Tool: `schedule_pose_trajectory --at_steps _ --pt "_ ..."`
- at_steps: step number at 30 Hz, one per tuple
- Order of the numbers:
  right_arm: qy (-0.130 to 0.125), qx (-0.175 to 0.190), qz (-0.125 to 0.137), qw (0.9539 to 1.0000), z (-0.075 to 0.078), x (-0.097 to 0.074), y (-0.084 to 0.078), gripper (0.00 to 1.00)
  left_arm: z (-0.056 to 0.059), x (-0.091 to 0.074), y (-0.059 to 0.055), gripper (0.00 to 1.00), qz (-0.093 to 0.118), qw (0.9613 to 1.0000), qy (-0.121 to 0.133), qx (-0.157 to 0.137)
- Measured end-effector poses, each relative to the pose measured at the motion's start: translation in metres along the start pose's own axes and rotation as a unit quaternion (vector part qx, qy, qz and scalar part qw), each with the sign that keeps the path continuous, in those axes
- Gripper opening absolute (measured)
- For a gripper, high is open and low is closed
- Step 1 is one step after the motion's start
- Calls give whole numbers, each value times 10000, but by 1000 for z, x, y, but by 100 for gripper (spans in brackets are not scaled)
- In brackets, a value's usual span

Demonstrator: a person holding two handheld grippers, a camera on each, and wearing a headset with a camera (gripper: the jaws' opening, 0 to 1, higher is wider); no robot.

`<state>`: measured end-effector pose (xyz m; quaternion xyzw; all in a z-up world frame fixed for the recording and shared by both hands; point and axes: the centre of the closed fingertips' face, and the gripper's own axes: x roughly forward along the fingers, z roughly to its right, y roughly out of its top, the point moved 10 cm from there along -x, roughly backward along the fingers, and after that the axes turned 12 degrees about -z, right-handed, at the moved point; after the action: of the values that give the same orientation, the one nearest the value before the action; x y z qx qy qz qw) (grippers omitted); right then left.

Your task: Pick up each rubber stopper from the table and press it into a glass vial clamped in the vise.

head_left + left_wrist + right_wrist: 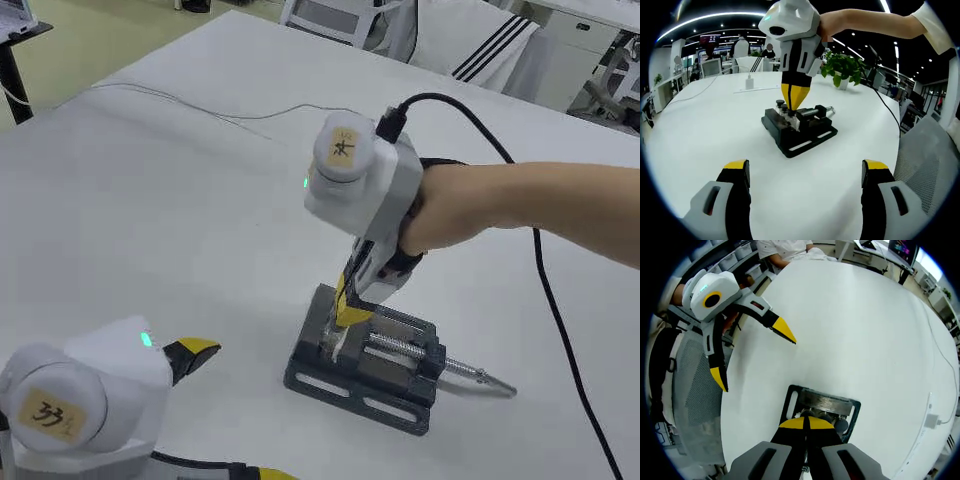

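The right claw [345, 315] points almost straight down onto the vise [400, 362], which sits on the bench [200, 200] toward its near edge. The vials [781, 107] stand upright in a short row at the vise's jaw end, and the claw tips meet them from directly above, so the coming push looks to run straight down the vial's long axis. The vise's screw handle sticks out toward the bench's right edge, away from the vials.

The right claw's jaws are brought together, yellow tips meeting. In the right gripper view they cover the spot they press on, so I cannot tell whether a stopper is nipped under them or is only being pushed by the closed tips. Just beside the tips a dark round stopper [840, 425] sits on a neighbouring vial, and the left gripper view shows dark caps on the vials next to the claw.

The left claw [235, 410] hangs near the bench's near edge, left of the vise and well apart from it, jaws spread wide and holding nothing. The right claw is by far the nearer to the work.
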<state>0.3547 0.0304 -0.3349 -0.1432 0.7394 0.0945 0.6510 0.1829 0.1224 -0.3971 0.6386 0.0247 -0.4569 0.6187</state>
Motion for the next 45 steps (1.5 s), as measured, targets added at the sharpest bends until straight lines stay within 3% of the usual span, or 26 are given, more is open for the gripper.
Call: schedule_pose_trajectory --at_steps 6,10,11,13,16,19,22,23,25,29,33,40,41,45 --pt "107 119 -79 9998 -1 0 4 0 -2 1 2 91 60 10000 -8 -28" --pt "110 51 -213 9997 -1 1 7 0 -5 2 1 91 58 10000 -7 -51" --pt "61 -183 -327 9993 -2 0 9 0 -6 2 1 91 57 10000 5 -63" --pt "45 -87 -389 9992 -4 1 11 0 -8 1 1 91 72 9999 9 -91" --pt "-6 -226 -481 9986 -5 1 13 0 -10 1 1 91 71 9999 22 -102" --pt "5 -196 -419 9989 -4 0 10 0 -11 1 1 91 76 9999 32 -99" --pt "68 16 -150 9999 -5 0 3 0 -12 -2 3 91 86 9999 48 -85" --pt "-25 -174 -162 9997 -7 0 3 0 -12 -3 3 91 102 9999 66 -75" --pt "-88 -215 -220 9995 -9 0 5 0 -13 -4 3 91 97 9999 82 -86" --pt "-130 -152 -324 9993 -9 0 8 0 -13 -7 5 91 119 9998 126 -72" --pt "-1 83 -268 9996 -4 1 5 0 -12 -13 9 91 186 9996 184 -80" --pt "-67 40 -471 9989 -5 1 10 0 -10 -21 12 90 203 9994 268 -49" --pt "-51 249 -466 9986 -5 1 10 0 -9 -23 13 90 207 9994 281 -35" --pt "-108 246 -383 9989 -6 1 7 0 -8 -28 15 90 223 9992 324 4"
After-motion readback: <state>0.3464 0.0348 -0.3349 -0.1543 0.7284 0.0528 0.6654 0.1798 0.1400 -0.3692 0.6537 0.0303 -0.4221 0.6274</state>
